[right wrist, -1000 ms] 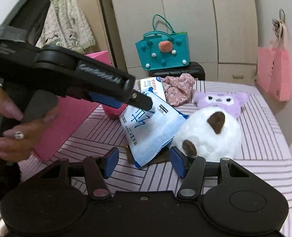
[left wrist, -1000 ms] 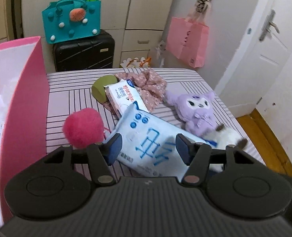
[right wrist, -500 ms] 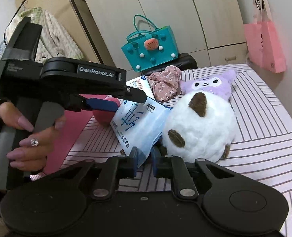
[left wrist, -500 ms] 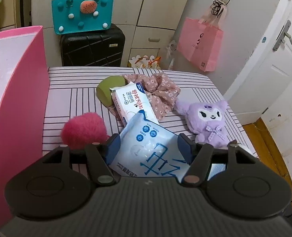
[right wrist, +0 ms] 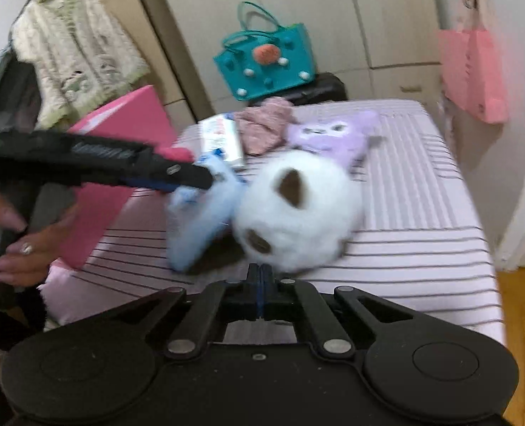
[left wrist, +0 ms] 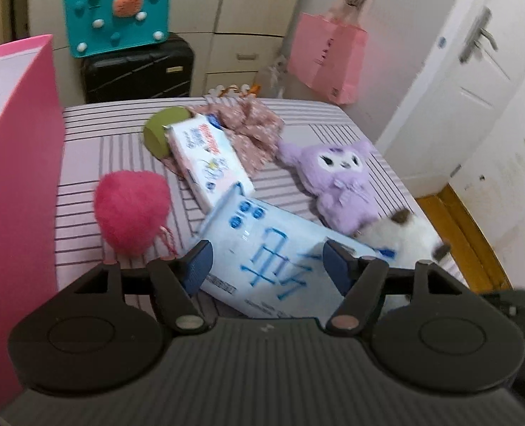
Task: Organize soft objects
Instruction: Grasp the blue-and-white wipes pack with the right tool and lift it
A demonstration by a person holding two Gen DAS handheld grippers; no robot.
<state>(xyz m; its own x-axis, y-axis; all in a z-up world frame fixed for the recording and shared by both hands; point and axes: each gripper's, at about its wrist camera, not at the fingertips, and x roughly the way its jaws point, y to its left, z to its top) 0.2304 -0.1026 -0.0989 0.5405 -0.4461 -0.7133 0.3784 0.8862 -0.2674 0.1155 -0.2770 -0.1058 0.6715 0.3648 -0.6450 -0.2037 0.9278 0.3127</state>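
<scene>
My left gripper (left wrist: 267, 261) is open and hangs over a light blue wipes pack (left wrist: 262, 248) on the striped bed; the pack lies between its fingers. A pink fluffy ball (left wrist: 131, 206), a white tissue pack (left wrist: 205, 156), a floral cloth (left wrist: 252, 131), a purple plush (left wrist: 340, 177) and a white plush with brown patches (left wrist: 404, 234) lie around it. My right gripper (right wrist: 260, 284) is shut with nothing seen between its fingers, just in front of the white plush (right wrist: 294, 209). The left gripper (right wrist: 177, 174) shows there above the blue pack (right wrist: 202, 213).
A pink open box (left wrist: 17, 163) stands at the bed's left edge. A green round cushion (left wrist: 158, 131) lies behind the tissue pack. A teal bag (left wrist: 117, 10) on a black suitcase (left wrist: 138, 69) and a pink hanging bag (left wrist: 328, 55) are behind the bed. Wooden floor (left wrist: 457, 220) is to the right.
My right gripper has closed from wide open to fully shut and pulled back from the blue pack. My left gripper stayed open and shifted slightly over the pack.
</scene>
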